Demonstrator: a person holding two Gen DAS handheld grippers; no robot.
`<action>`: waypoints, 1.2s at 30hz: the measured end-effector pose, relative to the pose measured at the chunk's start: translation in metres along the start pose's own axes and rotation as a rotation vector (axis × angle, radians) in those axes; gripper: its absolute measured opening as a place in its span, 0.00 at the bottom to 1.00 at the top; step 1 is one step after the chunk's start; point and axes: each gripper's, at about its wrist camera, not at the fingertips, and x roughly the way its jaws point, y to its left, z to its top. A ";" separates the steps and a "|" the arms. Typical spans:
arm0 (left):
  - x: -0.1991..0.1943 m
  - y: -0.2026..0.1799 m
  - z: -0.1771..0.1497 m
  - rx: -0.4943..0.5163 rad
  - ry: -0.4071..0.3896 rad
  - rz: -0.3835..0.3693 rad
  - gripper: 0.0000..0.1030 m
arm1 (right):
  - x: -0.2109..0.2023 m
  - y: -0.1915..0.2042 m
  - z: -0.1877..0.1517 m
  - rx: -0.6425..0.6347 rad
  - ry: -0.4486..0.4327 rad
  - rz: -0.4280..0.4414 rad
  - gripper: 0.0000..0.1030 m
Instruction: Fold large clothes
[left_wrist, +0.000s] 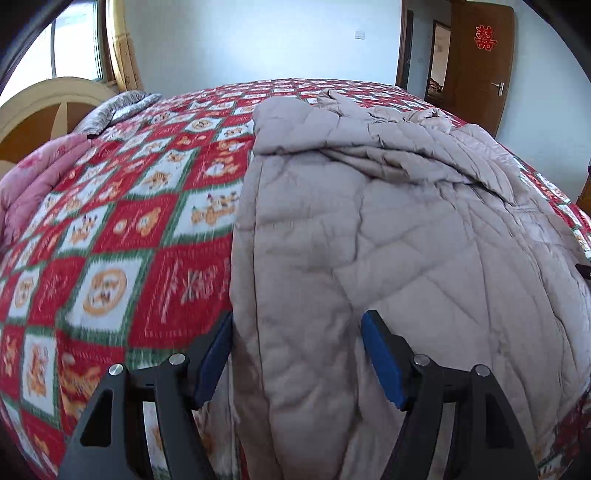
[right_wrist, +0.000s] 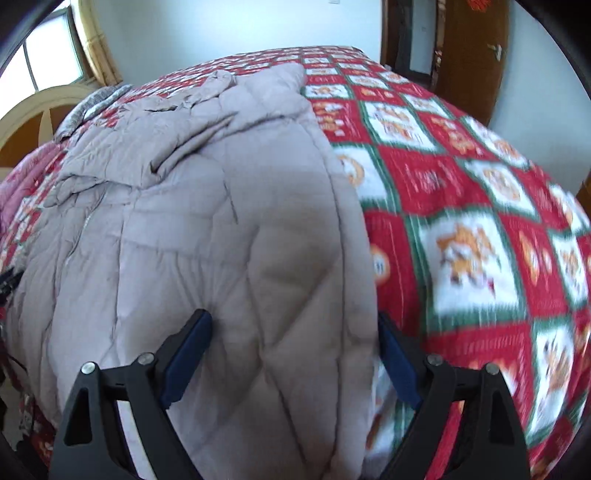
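Left gripper (left_wrist: 297, 354) is wide open over the left edge of the beige quilted coat (left_wrist: 369, 229), which is spread on a red patchwork bedspread (left_wrist: 122, 236).

My left tool (left_wrist: 295, 356) hangs with its jaws apart over the coat's (left_wrist: 369, 221) left edge, nothing between the blue pads but quilted fabric below. To its left the bedspread (left_wrist: 129, 221) lies bare up to the pink quilt (left_wrist: 33, 184) and grey pillow (left_wrist: 118, 107) by the headboard (left_wrist: 44, 103). My right tool (right_wrist: 293, 354) straddles the coat's right edge; the bedspread beyond is bare toward the door (right_wrist: 469, 55).
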 end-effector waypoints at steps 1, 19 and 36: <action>-0.003 0.000 -0.007 -0.011 0.004 -0.010 0.69 | -0.002 -0.004 -0.006 0.025 0.002 0.008 0.87; -0.055 -0.008 -0.053 0.006 -0.104 -0.213 0.11 | -0.033 0.006 -0.065 0.032 -0.038 0.220 0.20; -0.186 0.017 0.004 -0.042 -0.387 -0.459 0.08 | -0.153 -0.007 -0.052 0.106 -0.324 0.434 0.15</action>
